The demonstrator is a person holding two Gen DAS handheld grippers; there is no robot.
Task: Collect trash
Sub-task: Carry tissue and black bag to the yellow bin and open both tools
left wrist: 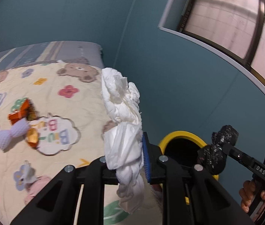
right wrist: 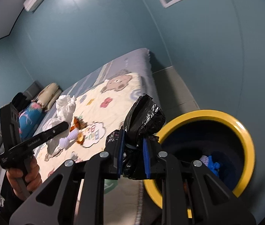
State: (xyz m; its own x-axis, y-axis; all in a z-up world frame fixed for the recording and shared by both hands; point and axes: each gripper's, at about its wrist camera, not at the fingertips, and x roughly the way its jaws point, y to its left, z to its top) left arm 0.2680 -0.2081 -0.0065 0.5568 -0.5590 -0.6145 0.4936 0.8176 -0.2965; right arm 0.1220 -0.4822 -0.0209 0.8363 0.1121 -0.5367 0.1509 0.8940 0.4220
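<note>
My left gripper [left wrist: 126, 161] is shut on a crumpled white tissue wad [left wrist: 122, 116], held up over the bed's right edge; the wad also shows in the right wrist view [right wrist: 65, 106]. My right gripper [right wrist: 132, 155] is shut on a scrunched black plastic bag [right wrist: 143, 116], just left of the yellow-rimmed trash bin [right wrist: 245, 131]. The bin [left wrist: 181, 135] and bag [left wrist: 216, 150] also show in the left wrist view. Blue and lilac scraps lie inside the bin. Orange wrappers [left wrist: 22, 110] and a lilac mesh piece [left wrist: 12, 133] lie on the blanket.
A cartoon-print blanket [left wrist: 61, 97] covers the bed against teal walls. Pillows [right wrist: 48, 93] lie at the bed's far end. A window [left wrist: 235, 24] is at upper right. The bin stands on the floor beside the bed.
</note>
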